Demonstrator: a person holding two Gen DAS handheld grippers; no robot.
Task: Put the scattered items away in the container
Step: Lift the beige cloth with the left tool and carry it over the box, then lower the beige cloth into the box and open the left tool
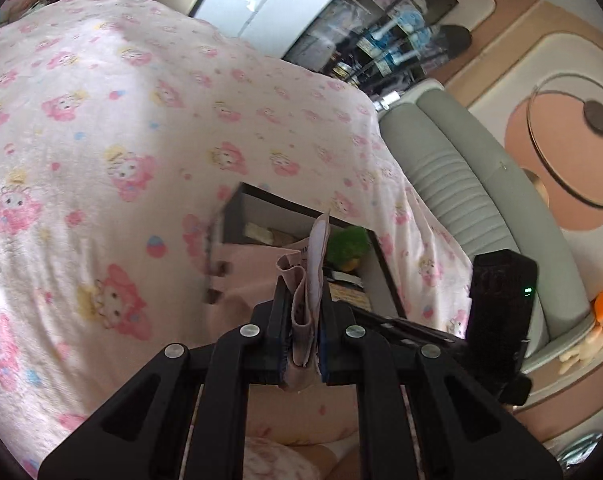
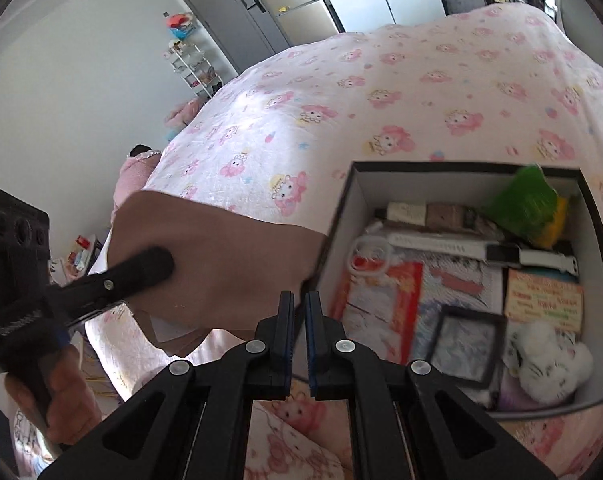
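**Box nearly full; one pink cloth piece still in the air**

Item in play: a soft pink cloth piece point(image 1: 301, 304), w/ a white paper-like slip tucked beside it. It's clamped between the fingers of the left gripper point(image 1: 304, 312), folded and limp, top edges curling out above the fingertips. In the right wrist view the same fabric drapes as a broad pinkish-brown sheet point(image 2: 221, 256) just left of the box, off the bed, not yet inside.

Container: a rigid black-rimmed cardboard box point(image 2: 353, 192), pale grey inside, square corners, sitting on the bed. Already loaded: a fuzzy green-and-yellow thing point(image 2: 529, 204) in the far corner, a white plush toy point(image 2: 549, 364) fluffy and rounded, a flat red-bordered card point(image 2: 381, 300), a black-framed square point(image 2: 465, 348), a long white strap-like item point(image 2: 441, 244), a printed orange card point(image 2: 543, 300), some small flat packets along the back wall. Looks like most of the job is done; judging by this, the cloth is the main thing left. No other loose items seen on the bedspread, though the views don't cover all of it.

Right gripper point(image 2: 300, 308): fingers together, nothing between them, hovering at the box's near-left edge.

Outward: bedspread point(image 1: 121, 140) is thin crinkly pink cotton w/ cartoon-character print, soft and wrinkled. Beyond it a grey ribbed padded headboard point(image 1: 453, 176), smooth, and shelving at the back.
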